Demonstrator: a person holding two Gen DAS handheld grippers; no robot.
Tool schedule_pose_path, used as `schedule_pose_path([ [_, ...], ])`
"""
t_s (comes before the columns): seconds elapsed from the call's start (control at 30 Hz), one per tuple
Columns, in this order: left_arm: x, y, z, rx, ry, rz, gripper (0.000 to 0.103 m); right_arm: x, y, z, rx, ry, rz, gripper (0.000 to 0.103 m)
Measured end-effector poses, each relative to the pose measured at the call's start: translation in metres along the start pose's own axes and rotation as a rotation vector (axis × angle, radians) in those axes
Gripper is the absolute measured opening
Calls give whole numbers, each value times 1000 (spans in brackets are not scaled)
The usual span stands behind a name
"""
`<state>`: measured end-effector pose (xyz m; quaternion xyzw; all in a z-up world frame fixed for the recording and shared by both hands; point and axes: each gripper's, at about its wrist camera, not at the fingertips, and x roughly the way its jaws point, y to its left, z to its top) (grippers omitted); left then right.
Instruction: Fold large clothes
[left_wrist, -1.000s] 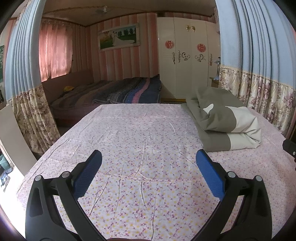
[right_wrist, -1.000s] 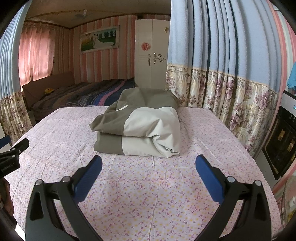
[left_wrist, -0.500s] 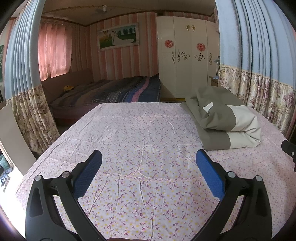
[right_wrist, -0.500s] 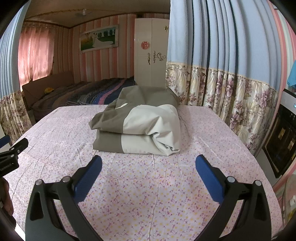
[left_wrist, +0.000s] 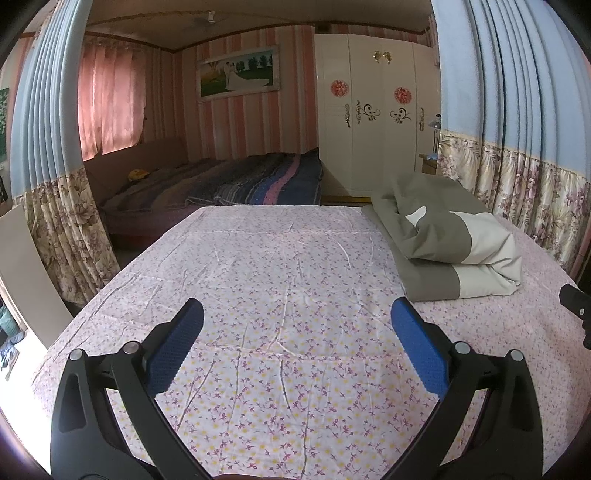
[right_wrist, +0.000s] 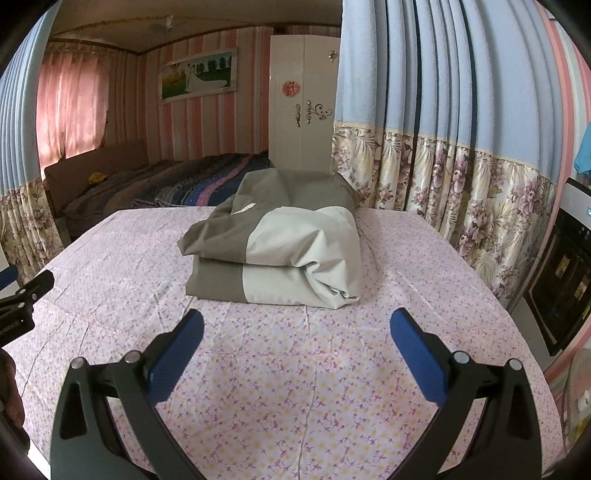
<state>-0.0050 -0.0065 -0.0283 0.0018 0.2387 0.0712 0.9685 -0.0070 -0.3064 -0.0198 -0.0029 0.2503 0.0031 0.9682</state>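
Hardly anything had shifted over the past second: both views crept slightly toward the folded bundle, while the left gripper (left_wrist: 295, 325) and right gripper (right_wrist: 295, 325) hung wide and empty at lower frame. Beyond them, mid-frame on the floral surface (right_wrist: 295, 376), the grey-and-cream cloth (right_wrist: 280, 251) lay doubled over, so folding looked finished or nearly so. Its far layers were hidden, and what garment it was could not be told.

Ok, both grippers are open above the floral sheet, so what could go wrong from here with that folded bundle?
1. The grey-and-cream folded bundle has a loose, puffy top layer; nudging it could spill the fold open.
2. It sits near the floral sheet's far right edge; a push might slide it toward the curtain.
3. The left gripper and right gripper hover close together and could collide.
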Motion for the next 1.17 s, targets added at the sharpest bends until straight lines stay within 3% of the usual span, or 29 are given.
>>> schedule_pose_path([
  [1.17,-2,-1,0,-8,-5,-8,100,5,-1,-2,0,10,6,101],
])
